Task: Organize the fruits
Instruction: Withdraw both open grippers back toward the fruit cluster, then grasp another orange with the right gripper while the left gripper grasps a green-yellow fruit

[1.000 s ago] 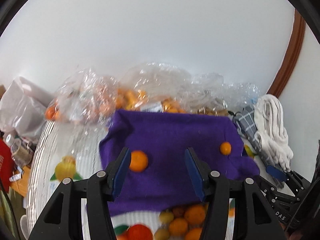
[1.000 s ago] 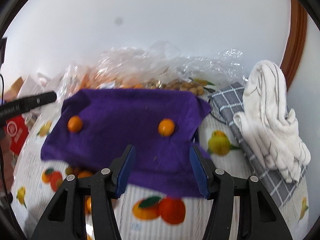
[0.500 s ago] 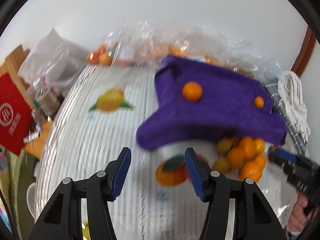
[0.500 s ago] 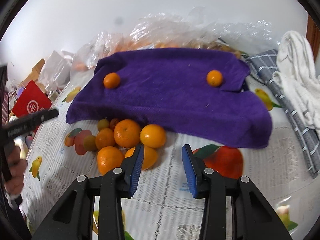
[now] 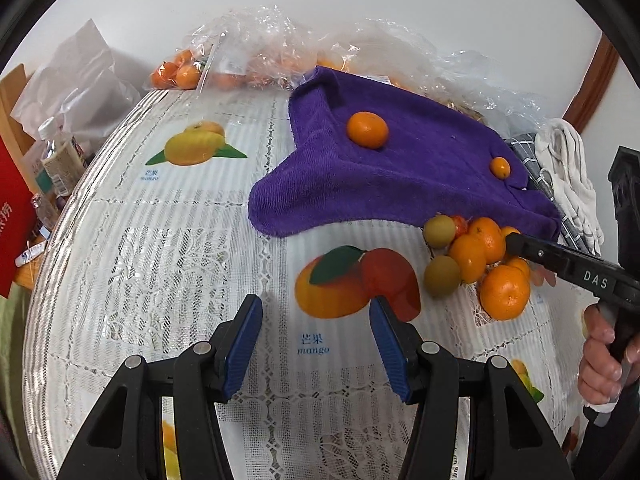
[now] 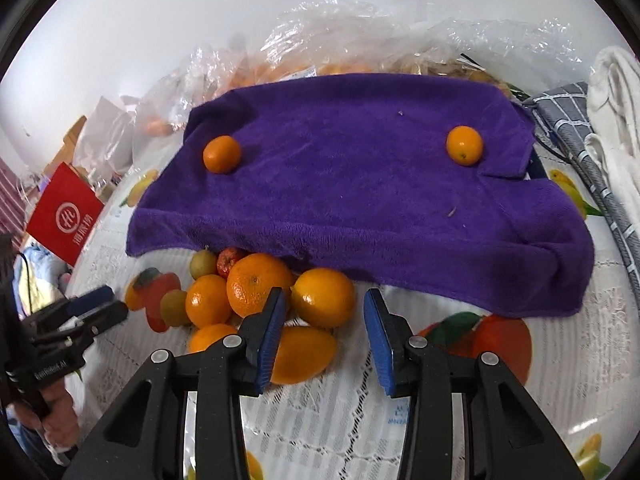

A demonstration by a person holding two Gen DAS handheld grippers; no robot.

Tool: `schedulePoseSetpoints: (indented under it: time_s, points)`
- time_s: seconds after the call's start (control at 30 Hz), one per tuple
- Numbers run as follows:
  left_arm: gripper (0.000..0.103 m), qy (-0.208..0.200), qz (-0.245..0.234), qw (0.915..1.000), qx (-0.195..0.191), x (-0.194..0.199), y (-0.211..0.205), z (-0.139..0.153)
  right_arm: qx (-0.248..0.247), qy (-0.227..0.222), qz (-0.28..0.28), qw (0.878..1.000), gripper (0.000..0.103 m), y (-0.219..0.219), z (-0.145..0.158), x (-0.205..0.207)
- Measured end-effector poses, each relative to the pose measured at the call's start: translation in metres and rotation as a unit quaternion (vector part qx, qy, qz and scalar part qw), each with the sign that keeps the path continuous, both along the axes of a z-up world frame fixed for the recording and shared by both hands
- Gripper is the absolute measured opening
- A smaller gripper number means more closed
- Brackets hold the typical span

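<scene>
A purple towel lies on the table with one orange at its left and a smaller orange at its right; both show in the left wrist view, the orange and the smaller orange. A pile of mixed fruit sits at the towel's near edge, also seen in the left wrist view. My right gripper is open and empty, just in front of a lemon-like fruit. My left gripper is open and empty over bare tablecloth.
Clear plastic bags of oranges lie behind the towel. A white cloth on a grey checked cloth is at the right. A red box, bottles and white bags are at the left.
Both grippers have pulled back and tilted down from the towel. The fruit pile has come into view, and the right gripper now sits close in front of it.
</scene>
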State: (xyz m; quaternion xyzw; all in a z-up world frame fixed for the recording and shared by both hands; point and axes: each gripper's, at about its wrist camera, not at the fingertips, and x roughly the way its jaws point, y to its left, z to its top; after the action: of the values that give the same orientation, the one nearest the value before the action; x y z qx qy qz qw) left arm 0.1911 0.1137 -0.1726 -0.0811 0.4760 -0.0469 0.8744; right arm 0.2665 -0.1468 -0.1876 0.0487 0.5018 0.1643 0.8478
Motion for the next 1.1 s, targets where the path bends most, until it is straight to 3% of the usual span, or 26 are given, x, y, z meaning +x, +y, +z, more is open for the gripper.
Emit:
schedulePoseSetpoints:
  time_s: [0.07, 0.17, 0.37, 0.43, 0.53, 0.63, 0.83, 0.9, 0.93, 1.03, 1.1]
  points:
    - [0.059, -0.003, 0.001, 1.0, -0.008, -0.001, 0.0, -0.001, 0.009, 0.001, 0.001, 1.0, 0.033, -0.002, 0.0, 0.0]
    - [0.064, -0.005, -0.002, 1.0, -0.008, -0.002, -0.001, -0.002, 0.01, -0.004, -0.006, 1.0, 0.033, -0.008, 0.001, -0.005]
    - [0.066, -0.012, -0.01, 0.9994, 0.031, -0.01, -0.009, -0.005, -0.013, -0.036, -0.039, 0.999, 0.032, -0.039, 0.016, -0.026]
    - [0.066, -0.018, -0.006, 0.9992, 0.035, -0.013, -0.01, -0.005, -0.023, -0.034, -0.043, 0.998, 0.028, -0.048, 0.015, -0.032]
    - [0.067, -0.036, 0.002, 0.9987, 0.037, -0.017, -0.01, -0.006, -0.022, -0.035, -0.039, 0.998, 0.028, -0.055, 0.009, -0.04]
    - [0.068, -0.036, 0.003, 0.9984, 0.044, -0.021, -0.011, -0.006, -0.015, -0.033, -0.034, 0.999, 0.036, -0.057, 0.004, -0.044]
    - [0.086, -0.02, -0.015, 0.9976, 0.065, -0.024, -0.022, -0.007, -0.012, -0.024, -0.02, 0.999, 0.039, -0.046, -0.009, -0.04]
    - [0.086, -0.019, -0.014, 0.997, 0.074, -0.025, -0.025, -0.008, -0.018, -0.029, -0.018, 0.999, 0.039, -0.041, -0.012, -0.039]
    - [0.085, -0.019, -0.013, 0.997, 0.074, -0.025, -0.026, -0.008, -0.024, -0.034, -0.015, 0.999, 0.034, -0.039, -0.012, -0.039]
    - [0.08, -0.022, -0.025, 0.9981, 0.052, -0.026, -0.027, -0.005, -0.027, -0.039, -0.014, 0.999, 0.034, -0.041, -0.01, -0.041]
    - [0.064, -0.024, -0.044, 0.9982, 0.033, -0.025, -0.032, -0.001, -0.031, -0.048, -0.022, 0.998, 0.034, -0.049, -0.006, -0.044]
